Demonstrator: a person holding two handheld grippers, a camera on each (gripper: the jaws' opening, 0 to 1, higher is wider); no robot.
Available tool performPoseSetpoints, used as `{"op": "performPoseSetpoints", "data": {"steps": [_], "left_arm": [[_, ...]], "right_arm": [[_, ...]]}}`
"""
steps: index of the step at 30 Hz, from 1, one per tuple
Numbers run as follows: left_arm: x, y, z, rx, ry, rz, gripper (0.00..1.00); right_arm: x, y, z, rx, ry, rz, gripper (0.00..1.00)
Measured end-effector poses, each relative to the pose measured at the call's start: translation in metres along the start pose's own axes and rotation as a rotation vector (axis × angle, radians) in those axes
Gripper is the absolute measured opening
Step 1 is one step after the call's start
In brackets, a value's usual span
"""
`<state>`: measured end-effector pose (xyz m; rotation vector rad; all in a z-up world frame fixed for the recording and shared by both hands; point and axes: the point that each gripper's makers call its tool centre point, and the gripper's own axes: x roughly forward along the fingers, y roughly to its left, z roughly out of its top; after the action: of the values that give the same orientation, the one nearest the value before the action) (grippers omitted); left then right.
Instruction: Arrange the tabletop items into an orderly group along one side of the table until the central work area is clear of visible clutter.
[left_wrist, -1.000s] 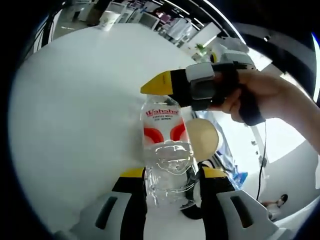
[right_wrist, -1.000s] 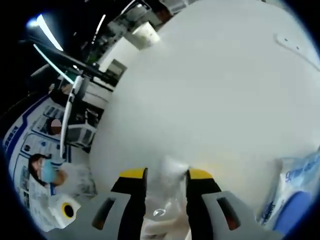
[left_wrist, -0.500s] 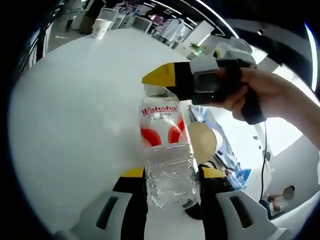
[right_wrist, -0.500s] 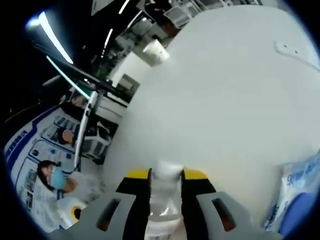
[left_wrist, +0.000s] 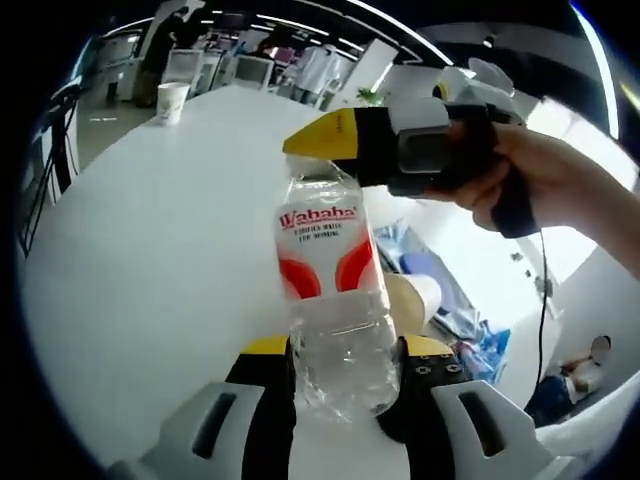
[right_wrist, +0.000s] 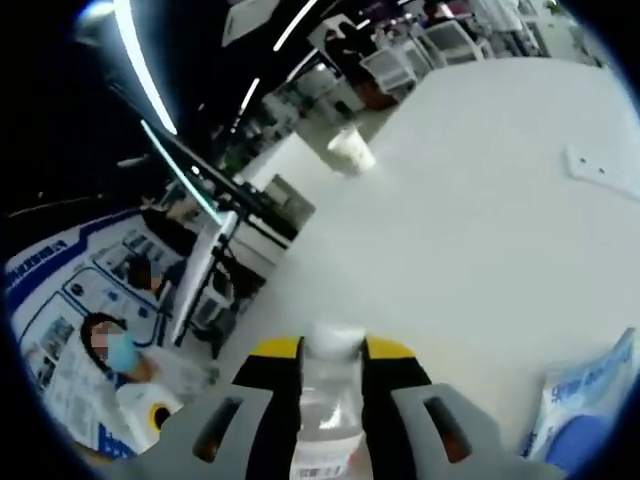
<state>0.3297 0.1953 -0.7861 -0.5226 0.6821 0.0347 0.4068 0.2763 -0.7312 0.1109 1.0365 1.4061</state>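
White laminate table (left_wrist: 150, 250), broad and round-edged, spread beneath both views; mostly bare across its middle. Blue-printed plastic packet (right_wrist: 590, 400) lying at the table's near edge, beside the right jaws. Flat white strip (right_wrist: 600, 172) farther out on the surface, well apart from the rest. Paper cup (left_wrist: 172, 100) standing upright near the far rim, seen also in the right gripper view (right_wrist: 350, 152). Round tan object (left_wrist: 412, 300) lying behind the bottle, partly hidden; identity not clear.

Clear water bottle (left_wrist: 335, 300) with red-and-white label, held upright and apparently clear of the table top, between the two tools. Left gripper (left_wrist: 340, 365) clamped on the lower body of the bottle, jaws pressing both sides. Right gripper (right_wrist: 330, 355) closed on the bottle neck (right_wrist: 330, 390), cap just between the yellow tips; same gripper entering the left gripper view from the right (left_wrist: 345, 150), held in a person's hand (left_wrist: 530, 185) and seated over the bottle top.

Two-point hold, body below and neck above: probably a handover or a steadying grip, keeping the thin-walled bottle vertical during carriage toward one side of the table. Placement along the edge judged not yet done; cup, packet and strip lying scattered.
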Motion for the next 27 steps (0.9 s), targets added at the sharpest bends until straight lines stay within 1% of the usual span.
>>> {"op": "performPoseSetpoints", "data": {"steps": [4,5,6,9,10,12,14,15,16,18,19,21,22,24,25,27], "left_arm": [[0.000,0.001,0.003,0.040,0.001,0.012,0.35],[-0.001,0.002,0.004,0.071,0.013,0.025,0.35],[-0.001,0.004,0.006,0.091,0.017,0.037,0.35],[-0.002,0.001,0.014,0.104,0.000,0.034,0.34],[-0.001,0.001,0.017,0.119,-0.005,0.039,0.34],[0.001,0.001,0.022,0.143,-0.007,0.045,0.34],[0.001,0.000,0.025,0.156,-0.011,0.050,0.34],[0.000,0.000,0.029,0.183,-0.016,0.060,0.34],[0.000,0.001,0.032,0.212,-0.020,0.073,0.34],[-0.002,-0.001,0.037,0.236,-0.033,0.084,0.34],[-0.003,-0.001,0.040,0.251,-0.040,0.091,0.34],[-0.003,0.000,0.046,0.294,-0.048,0.113,0.34],[-0.002,-0.001,0.047,0.301,-0.052,0.117,0.34],[0.000,-0.001,0.050,0.311,-0.060,0.120,0.34],[0.000,-0.001,0.052,0.318,-0.063,0.122,0.34],[0.002,-0.001,0.054,0.323,-0.065,0.125,0.34]], "right_arm": [[-0.008,0.009,0.007,-0.054,-0.031,0.020,0.18],[-0.010,0.011,0.008,-0.071,-0.038,0.022,0.18],[-0.014,0.015,0.011,-0.093,-0.060,0.030,0.18],[-0.021,0.023,0.019,-0.136,-0.103,0.038,0.18],[-0.024,0.028,0.024,-0.176,-0.127,0.051,0.17],[-0.029,0.035,0.027,-0.207,-0.145,0.051,0.17],[-0.036,0.045,0.032,-0.270,-0.175,0.069,0.17],[-0.039,0.047,0.033,-0.278,-0.186,0.067,0.17],[-0.042,0.051,0.037,-0.297,-0.209,0.080,0.17],[-0.049,0.055,0.040,-0.321,-0.236,0.083,0.17],[-0.053,0.060,0.042,-0.349,-0.258,0.090,0.17],[-0.059,0.066,0.044,-0.410,-0.282,0.085,0.17],[-0.060,0.068,0.045,-0.427,-0.292,0.090,0.17],[-0.065,0.078,0.044,-0.524,-0.323,0.101,0.18],[-0.068,0.086,0.043,-0.596,-0.347,0.120,0.18],[-0.070,0.093,0.040,-0.650,-0.359,0.134,0.18]]}}
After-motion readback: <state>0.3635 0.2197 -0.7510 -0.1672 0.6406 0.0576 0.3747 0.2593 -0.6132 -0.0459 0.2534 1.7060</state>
